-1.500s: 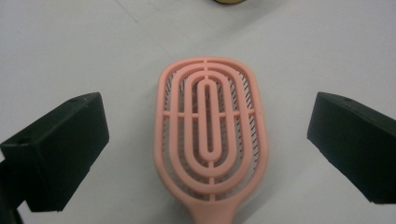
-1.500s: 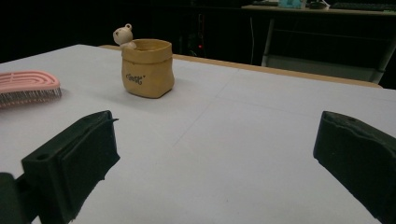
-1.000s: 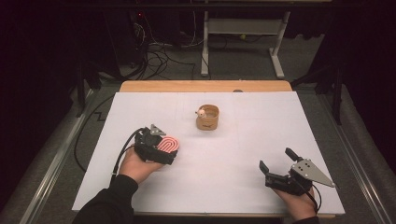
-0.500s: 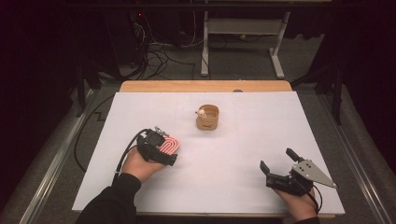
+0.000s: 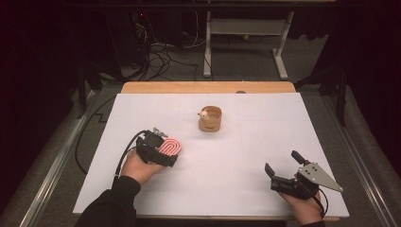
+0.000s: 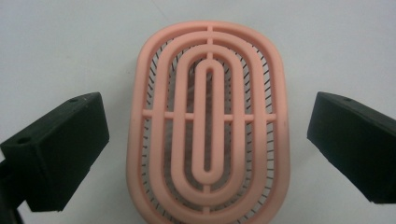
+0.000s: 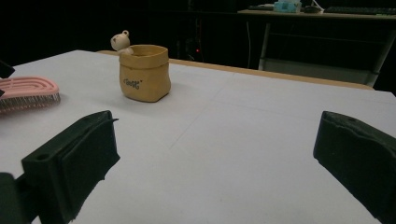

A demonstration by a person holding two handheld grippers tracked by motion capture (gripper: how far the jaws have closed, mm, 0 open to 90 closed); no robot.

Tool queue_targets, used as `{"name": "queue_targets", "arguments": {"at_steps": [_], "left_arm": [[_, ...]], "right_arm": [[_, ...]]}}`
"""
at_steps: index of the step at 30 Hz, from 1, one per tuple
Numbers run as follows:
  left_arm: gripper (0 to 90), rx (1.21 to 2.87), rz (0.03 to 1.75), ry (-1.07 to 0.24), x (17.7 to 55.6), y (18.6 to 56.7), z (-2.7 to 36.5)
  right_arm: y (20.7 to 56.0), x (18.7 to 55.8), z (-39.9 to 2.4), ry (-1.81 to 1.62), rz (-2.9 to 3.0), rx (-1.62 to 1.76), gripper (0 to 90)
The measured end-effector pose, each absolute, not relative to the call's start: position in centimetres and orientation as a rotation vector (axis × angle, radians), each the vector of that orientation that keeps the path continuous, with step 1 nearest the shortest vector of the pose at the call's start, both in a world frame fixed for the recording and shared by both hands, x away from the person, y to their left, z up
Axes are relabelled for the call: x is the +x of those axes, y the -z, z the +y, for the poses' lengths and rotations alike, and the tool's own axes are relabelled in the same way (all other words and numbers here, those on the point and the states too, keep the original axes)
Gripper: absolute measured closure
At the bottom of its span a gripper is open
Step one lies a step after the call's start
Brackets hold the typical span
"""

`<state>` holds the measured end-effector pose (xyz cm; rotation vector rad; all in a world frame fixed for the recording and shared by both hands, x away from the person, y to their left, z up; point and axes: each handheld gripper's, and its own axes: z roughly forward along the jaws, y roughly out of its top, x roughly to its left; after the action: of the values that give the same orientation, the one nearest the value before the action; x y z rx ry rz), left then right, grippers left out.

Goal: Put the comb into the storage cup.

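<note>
The desk [image 5: 246, 156] was the biggest thing in the high view, a white sheet laid over a wooden top whose far edge showed as a tan strip. Beyond it stood a pale metal frame [image 5: 246, 38] on the dark floor, with cables [image 5: 156, 52] tangled to its left.

The right gripper [image 5: 283, 170] sat near the desk's front right corner, held in the person's right hand [image 5: 305, 208], with a grey three-cornered plate on top. Its jaws stood wide apart and held nothing; in the right gripper view only bare white desk lay between them.

The left gripper [image 5: 165, 150] was at the front left of the desk, gripped by the left hand [image 5: 139, 165], a dark sleeve [image 5: 106, 208] trailing back to the near edge. Its jaws were likewise spread wide, one on each side of the pink brush [image 6: 208, 126], with a clear gap on both sides, so neither jaw touched it.

The pink brush lay flat on the desk directly between those jaws, its ribbed oval back facing up and thin dark bristles showing through the slots.

Well apart from it, toward the middle of the desk, stood a small tan sack-shaped pot [image 7: 142, 72], upright, with a tiny bear figure [image 7: 120, 42] at its rim.
</note>
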<state>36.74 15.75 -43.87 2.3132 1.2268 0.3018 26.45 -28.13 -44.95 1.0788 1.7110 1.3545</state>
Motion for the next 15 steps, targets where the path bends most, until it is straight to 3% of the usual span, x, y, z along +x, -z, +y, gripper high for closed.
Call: {"name": "queue_targets", "arguments": {"at_steps": [15], "left_arm": [[0.0, 2.344, 1.255, -0.242, 37.52, 44.79, 15.47]], "right_arm": [[45.08, 26.56, -28.08, -1.349, 1.715, 1.084, 0.3]]}}
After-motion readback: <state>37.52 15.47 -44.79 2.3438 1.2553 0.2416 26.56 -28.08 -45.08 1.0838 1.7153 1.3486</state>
